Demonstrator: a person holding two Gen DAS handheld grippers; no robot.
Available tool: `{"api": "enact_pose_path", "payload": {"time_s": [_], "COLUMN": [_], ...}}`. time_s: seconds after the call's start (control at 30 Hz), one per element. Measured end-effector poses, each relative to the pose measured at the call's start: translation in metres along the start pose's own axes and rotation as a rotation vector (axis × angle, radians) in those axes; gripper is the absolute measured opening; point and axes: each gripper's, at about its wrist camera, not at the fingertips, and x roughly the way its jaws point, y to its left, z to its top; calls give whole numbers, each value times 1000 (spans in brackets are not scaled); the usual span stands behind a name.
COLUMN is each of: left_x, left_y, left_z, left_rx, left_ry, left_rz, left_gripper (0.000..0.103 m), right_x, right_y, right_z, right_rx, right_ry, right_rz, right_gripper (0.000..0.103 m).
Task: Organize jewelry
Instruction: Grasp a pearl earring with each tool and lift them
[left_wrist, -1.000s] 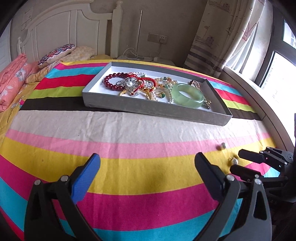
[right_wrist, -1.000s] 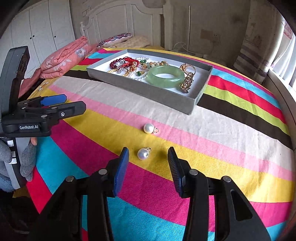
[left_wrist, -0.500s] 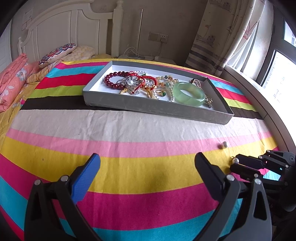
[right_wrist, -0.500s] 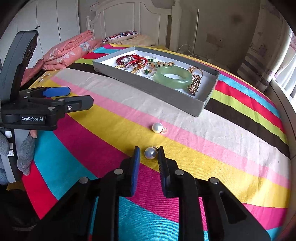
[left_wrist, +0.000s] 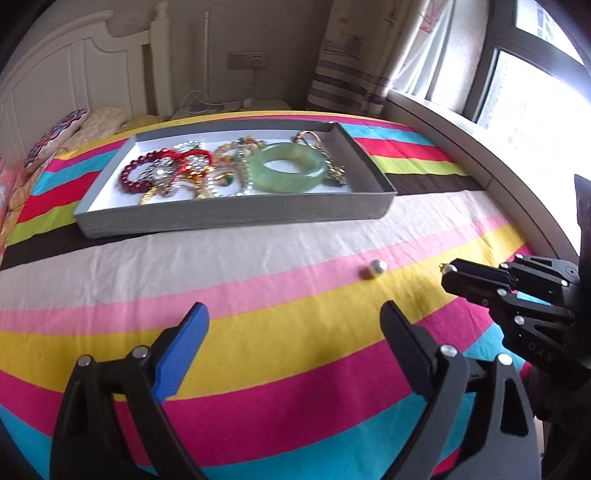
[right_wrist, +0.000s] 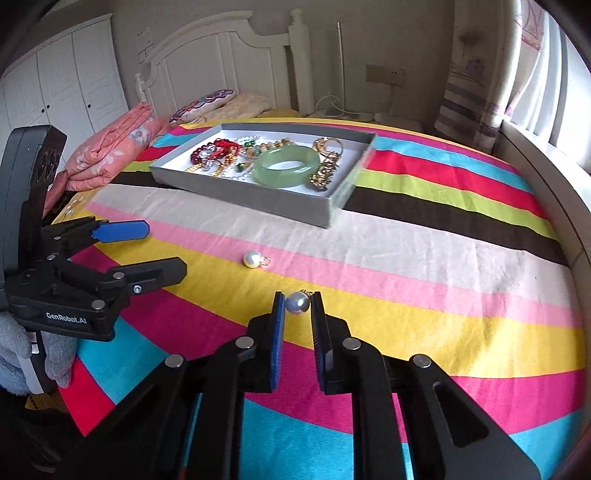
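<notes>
Our right gripper (right_wrist: 297, 303) clenches a white pearl pendant (right_wrist: 297, 302) above the striped bed (right_wrist: 424, 258); our left gripper's (left_wrist: 291, 332) jaws stand released, empty.

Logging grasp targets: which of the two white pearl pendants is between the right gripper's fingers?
The nearer white pearl pendant, over the yellow stripe, sits between the right gripper fingertips. The other pearl pendant lies free on the pink stripe, closer to the grey tray.

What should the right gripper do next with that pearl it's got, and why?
Probably lift and carry it toward the grey tray. The right gripper is shut on the pearl earring, the other jewelry lies in that tray, and a second pearl sits on the bedspread.
</notes>
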Motion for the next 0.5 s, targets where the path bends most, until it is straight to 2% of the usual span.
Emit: {"api": "enact_pose_path", "payload": {"time_s": [0.07,0.3,0.4,0.47,0.5], "left_x": [12,35,37,36,36], "left_y": [-16,-53,-60,-64,-65], "left_z": [7,19,22,21,19], "left_rx": [55,194,221,240,253], "left_ry": [22,42,47,43,40], "left_rz": [-8,-10,-28,-36,-36], "left_gripper": [72,50,35,19,15], "right_x": [-3,-9,-10,-11,-11], "right_y": [-5,-19,-20,-21,-21], "right_z": [-2,-6,-7,-7,-7], "right_rx": [8,36,41,46,51], "right_ry": [-4,-17,-20,-20,-20], "right_rz": [-15,-14,-6,-2,1], "right_gripper": [15,15,15,15,15]}}
